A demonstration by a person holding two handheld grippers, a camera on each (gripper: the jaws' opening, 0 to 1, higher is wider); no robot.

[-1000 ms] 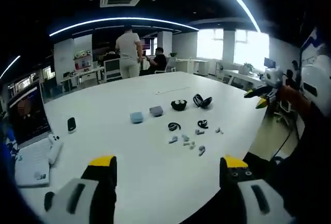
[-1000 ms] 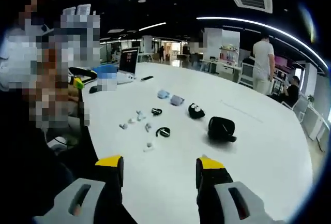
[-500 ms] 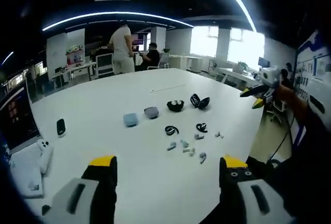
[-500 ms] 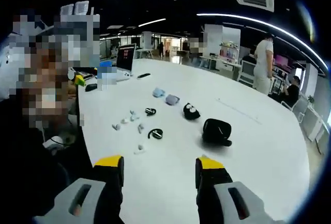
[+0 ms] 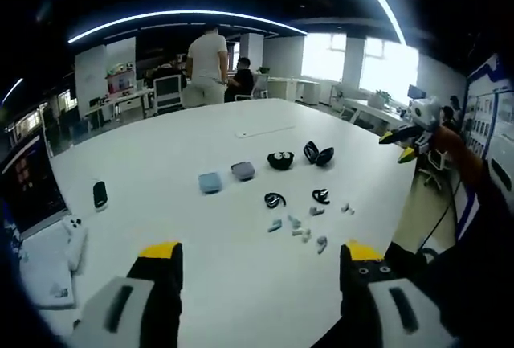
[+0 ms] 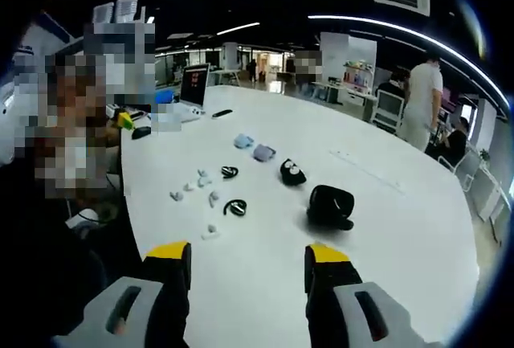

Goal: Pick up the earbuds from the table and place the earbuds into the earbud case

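Broadly, read from left to right in the left gripper view, the white table (image 5: 241, 284) carries a small dark device (image 5: 99, 194), a pale blue case (image 5: 210, 182), a grey case (image 5: 242, 171), a closed black case (image 5: 279, 160) and an open black case (image 5: 316, 154); nearer the camera lie two black ear-hook earbuds (image 5: 275, 200) and a loose scatter of small grey earbuds (image 5: 297, 227). The left gripper (image 5: 261, 261) hangs above the near table edge with jaws spread wide and nothing between them, well apart from every earbud. At far right the right gripper (image 5: 411, 141) is also held off the table; its jaw state cannot be told from there. In the right gripper view the grey earbuds (image 6: 201, 183) lie left, an ear-hook earbud (image 6: 234, 207) sits between them and the open black case (image 6: 330, 206), and the right gripper (image 6: 247, 261) shows spread, empty jaws. Judged risks: the earbuds are small and close together, so a descending jaw may nudge neighbours or flick one off the table; with several cases present, an earbud may go to a case that does not fit it.
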